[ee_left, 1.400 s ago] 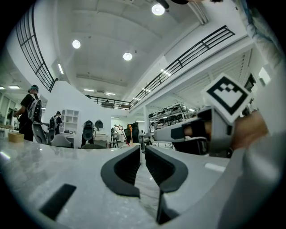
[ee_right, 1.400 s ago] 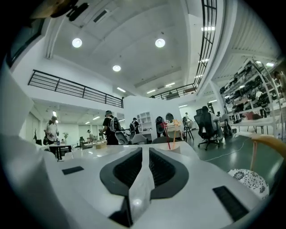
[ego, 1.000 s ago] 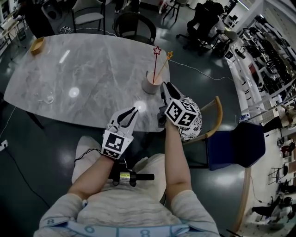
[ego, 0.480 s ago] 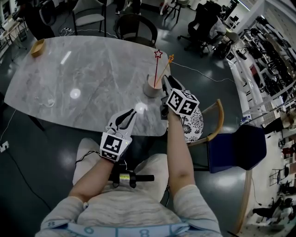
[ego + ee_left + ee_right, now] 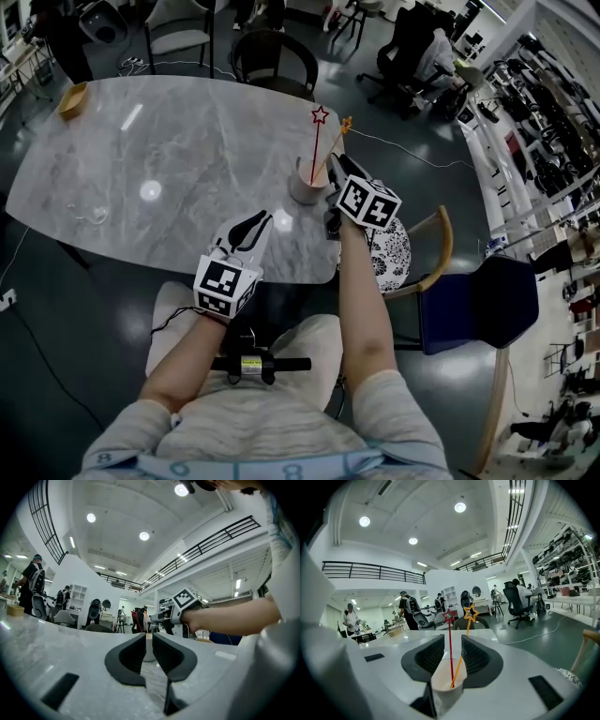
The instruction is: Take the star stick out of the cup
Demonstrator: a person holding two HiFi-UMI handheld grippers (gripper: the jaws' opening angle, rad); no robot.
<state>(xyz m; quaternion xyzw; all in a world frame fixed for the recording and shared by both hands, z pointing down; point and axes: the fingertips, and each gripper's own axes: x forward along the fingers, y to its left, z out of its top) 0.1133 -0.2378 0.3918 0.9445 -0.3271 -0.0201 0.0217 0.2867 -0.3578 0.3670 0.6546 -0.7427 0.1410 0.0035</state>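
A pale paper cup [image 5: 304,185] stands near the marble table's [image 5: 169,141] right front edge. It holds a red star stick [image 5: 320,115] and an orange star stick [image 5: 346,123]. My right gripper [image 5: 336,176] is just right of the cup, at stick height. In the right gripper view the cup [image 5: 449,682] sits low in front, and the red star stick [image 5: 450,639] rises in the narrow gap of the open right gripper [image 5: 453,641], touching neither jaw. The orange star stick [image 5: 465,634] leans past the right jaw. My left gripper [image 5: 251,228] hovers at the table's front edge, shut and empty [image 5: 148,637].
A small wooden tray [image 5: 73,94] lies at the table's far left. A dark chair [image 5: 272,52] stands beyond the table. A wooden chair with a patterned cushion [image 5: 394,253] and a blue chair [image 5: 478,295] are on my right. People work in the background.
My right gripper has moved forward up to the cup and sticks. My left gripper's jaws have come together and it has drifted slightly left.
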